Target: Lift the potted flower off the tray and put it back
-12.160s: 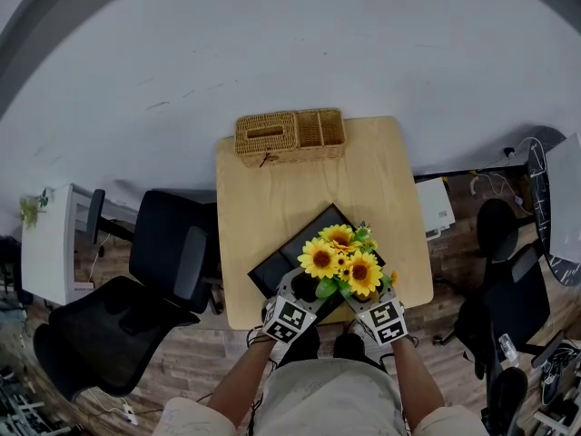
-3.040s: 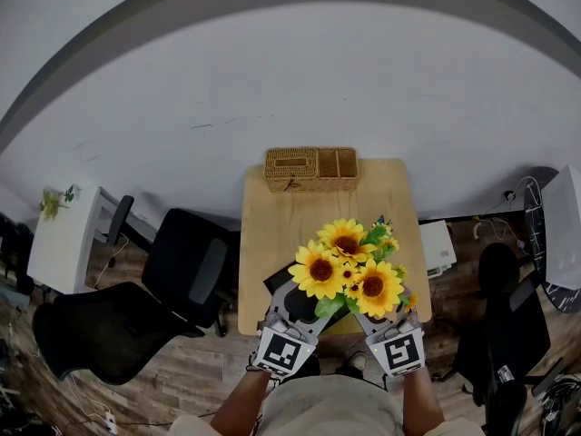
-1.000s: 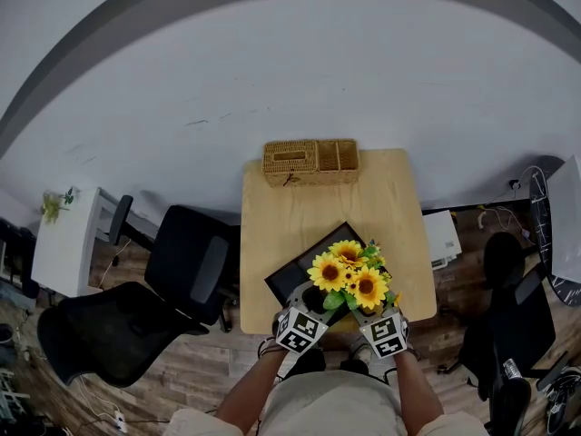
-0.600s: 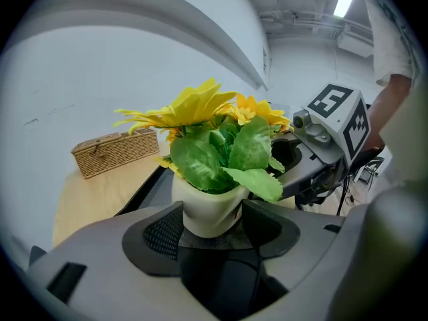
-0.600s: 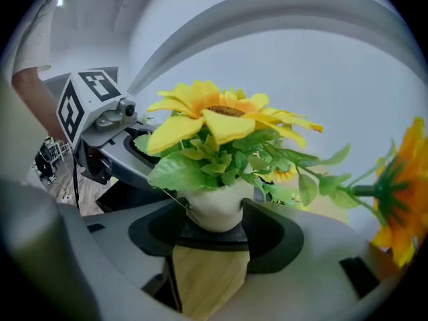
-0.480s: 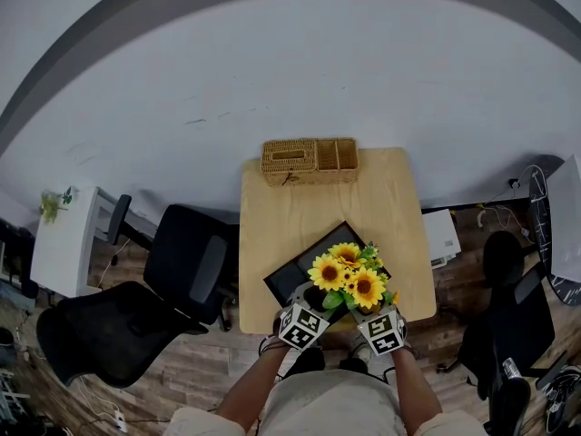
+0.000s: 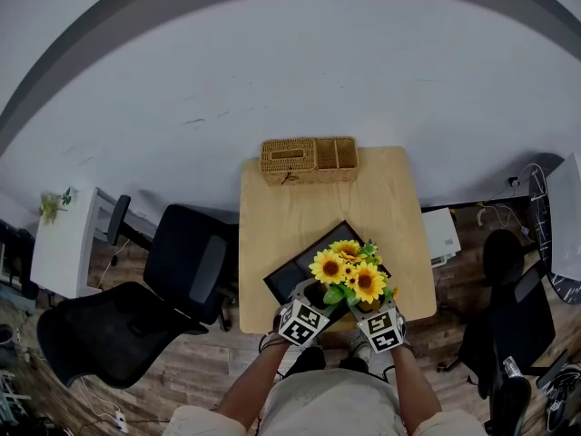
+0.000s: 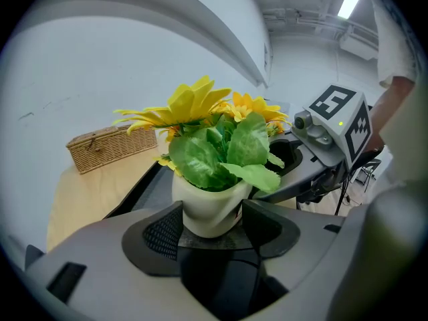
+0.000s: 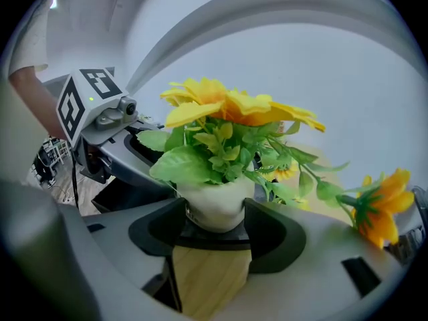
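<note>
The potted flower is a small white pot [image 8: 208, 204] of yellow sunflowers [image 7: 349, 270] and green leaves. It sits low over the near right part of the black tray [image 7: 289, 276] on the wooden table. My left gripper [image 8: 210, 221] is shut on the pot from one side. From the other side my right gripper [image 9: 215, 221] is shut on the same pot [image 9: 215, 202]. The jaws hide the pot's base, so I cannot tell whether it rests on the tray. Each gripper's marker cube shows in the other's view.
A wicker basket [image 7: 309, 159] stands at the table's far edge. Bare wooden table [image 7: 309, 212] lies between the basket and the tray. Black office chairs [image 7: 177, 266] stand left of the table, and a white box [image 7: 439, 234] sits to its right.
Three seconds ago the flowers were held high toward the camera. They have come down over the tray with both grippers still shut on the pot, and have barely moved in the last half second.
</note>
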The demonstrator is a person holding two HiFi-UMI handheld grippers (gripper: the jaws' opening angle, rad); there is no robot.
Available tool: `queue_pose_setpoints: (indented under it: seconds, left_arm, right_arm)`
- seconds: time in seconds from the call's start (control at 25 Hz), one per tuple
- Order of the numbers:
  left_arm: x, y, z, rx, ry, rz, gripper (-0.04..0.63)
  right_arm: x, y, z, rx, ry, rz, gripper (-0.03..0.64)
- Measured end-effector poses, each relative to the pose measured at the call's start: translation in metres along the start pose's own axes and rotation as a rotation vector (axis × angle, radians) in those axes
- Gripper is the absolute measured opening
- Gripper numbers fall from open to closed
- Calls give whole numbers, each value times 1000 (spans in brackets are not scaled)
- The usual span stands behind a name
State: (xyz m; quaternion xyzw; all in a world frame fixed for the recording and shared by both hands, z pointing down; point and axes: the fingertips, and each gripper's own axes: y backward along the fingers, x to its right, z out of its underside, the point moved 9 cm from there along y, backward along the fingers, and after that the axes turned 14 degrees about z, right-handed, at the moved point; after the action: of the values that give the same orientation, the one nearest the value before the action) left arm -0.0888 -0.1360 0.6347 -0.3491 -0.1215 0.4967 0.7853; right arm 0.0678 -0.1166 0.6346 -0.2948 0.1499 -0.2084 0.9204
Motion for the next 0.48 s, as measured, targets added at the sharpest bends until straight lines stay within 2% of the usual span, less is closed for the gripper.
queue_pose_setpoints:
  seconds: [0.48]
  left_arm:
    - [0, 1, 0, -6, -10, -7, 270]
  right_arm:
    - [-1, -1, -1, 2, -8, -5, 285]
